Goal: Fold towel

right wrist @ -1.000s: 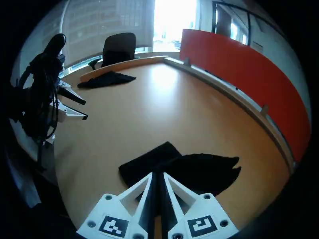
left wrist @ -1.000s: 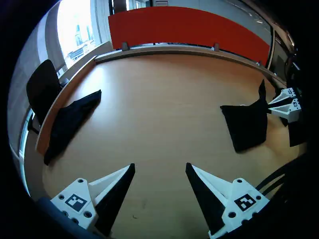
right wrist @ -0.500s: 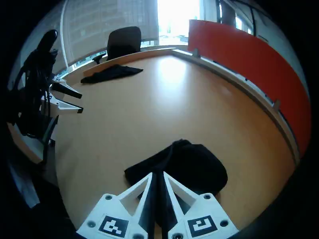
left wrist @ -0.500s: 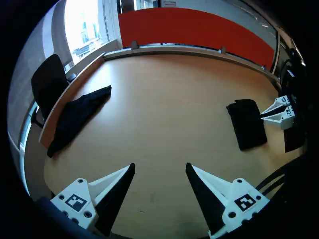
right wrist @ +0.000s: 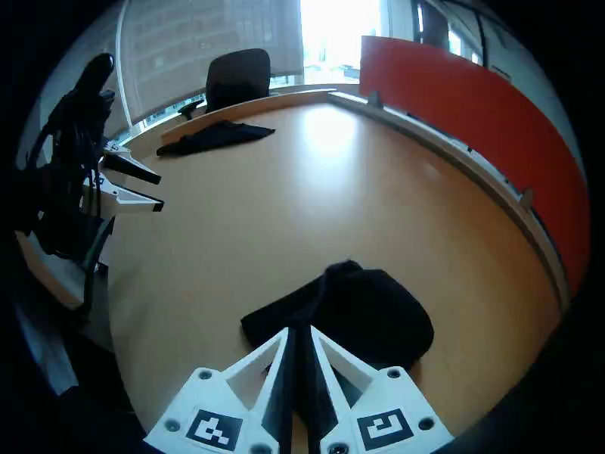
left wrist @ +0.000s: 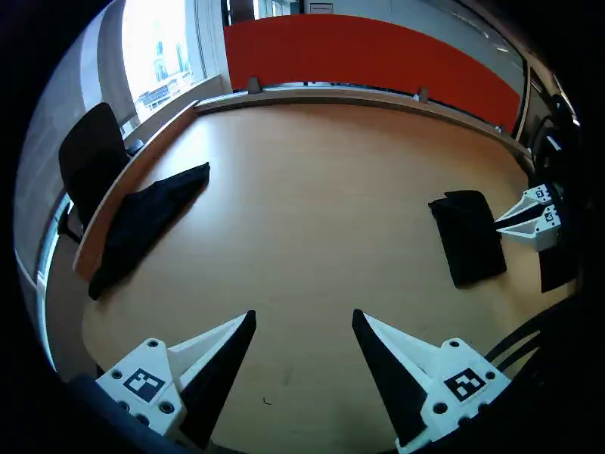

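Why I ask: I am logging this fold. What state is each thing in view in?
towel: folded over, lying flat on the table.
second black cloth: unfolded, rumpled, lying along the far table edge.
left tongs: open, holding nothing.
right tongs: shut on the towel's near edge.
chair: unoccupied.

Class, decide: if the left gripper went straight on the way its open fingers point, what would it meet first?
Probably bare tabletop: the left gripper aims between the folded towel and the other dark cloth; depth is unclear.
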